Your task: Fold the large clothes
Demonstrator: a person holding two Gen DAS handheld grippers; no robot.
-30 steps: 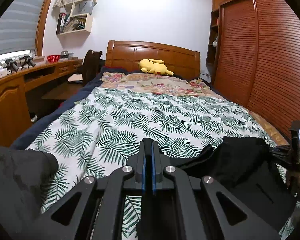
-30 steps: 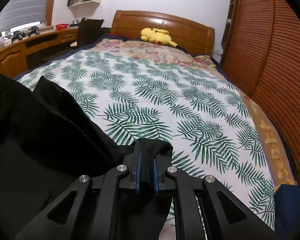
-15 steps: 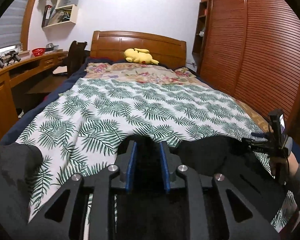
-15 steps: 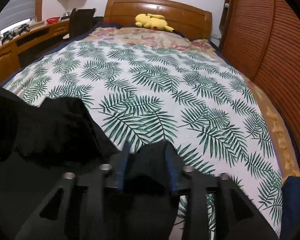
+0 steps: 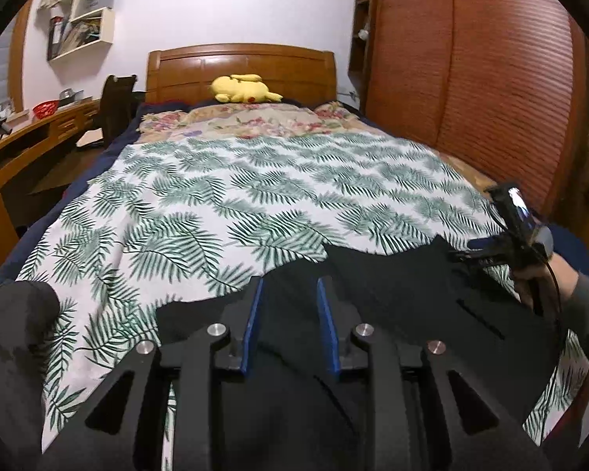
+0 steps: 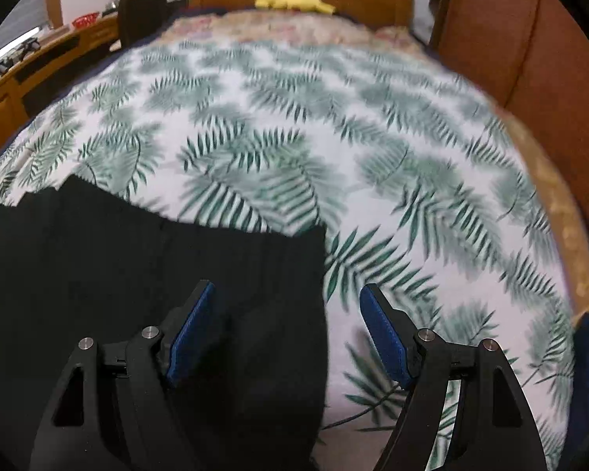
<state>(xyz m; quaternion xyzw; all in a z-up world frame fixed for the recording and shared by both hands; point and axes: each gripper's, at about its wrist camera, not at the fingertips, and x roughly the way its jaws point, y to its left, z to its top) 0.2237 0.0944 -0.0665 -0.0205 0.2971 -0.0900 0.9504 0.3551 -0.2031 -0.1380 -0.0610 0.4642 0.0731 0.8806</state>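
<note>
My left hand-held gripper hangs released, its blue pads spread over the black garment lying flat on the near end of the bed. The cloth's long axis runs crosswise between my hands. My right hand-held gripper, also released, straddles the garment's right edge, so I judge it nearer the next corner.

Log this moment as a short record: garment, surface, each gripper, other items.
garment: black garment lying spread on the near end of the bed
surface: palm-leaf bedspread
left gripper: left gripper open, over the black cloth, gripping nothing
right gripper: right gripper open wide, straddling the garment's right edge
other items: yellow plush toy by the wooden headboard
</note>
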